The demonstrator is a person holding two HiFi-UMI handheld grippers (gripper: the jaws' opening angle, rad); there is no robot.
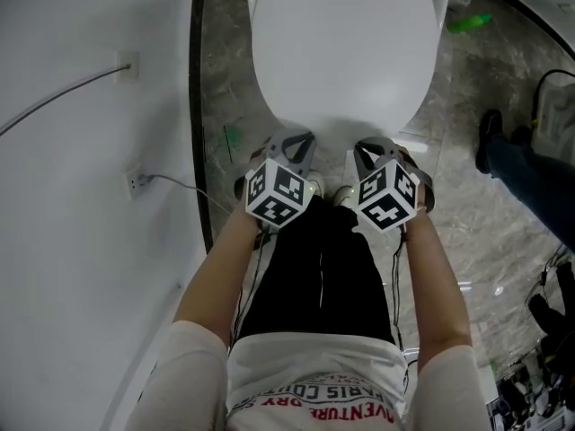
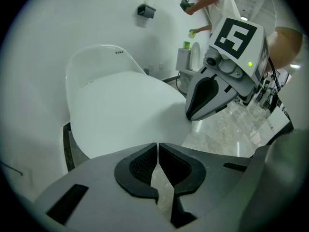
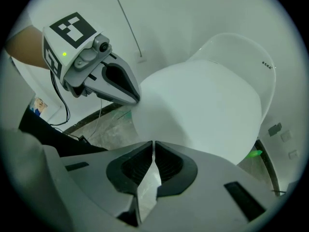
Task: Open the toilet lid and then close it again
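down here, a white wall (image 1: 81, 241) fills the left of the head view and a grey marbled floor (image 1: 467, 151) runs round the toilet. the toilet lid (image 1: 346, 43) is down flat over the bowl, its rounded front edge towards the person, whose two bare forearms reach forward side by side to that edge.

the left gripper (image 1: 292, 142) and the right gripper (image 1: 373, 148) sit near each other at the lid's front rim, both tipped steeply downward, marker cubes (image 1: 278, 191) facing up. in the left gripper view the jaws are clenched to a thin slit right at the lid's near edge (image 2: 125, 110). the right gripper view shows the same, jaws pressed nearly together against the lid's front (image 3: 203, 105). whether either pair pinches the rim or only touches it i cannot tell.

smaller things: a wall socket (image 1: 137, 183) with a cable, and a green object (image 1: 469, 22) on the floor beyond the toilet.
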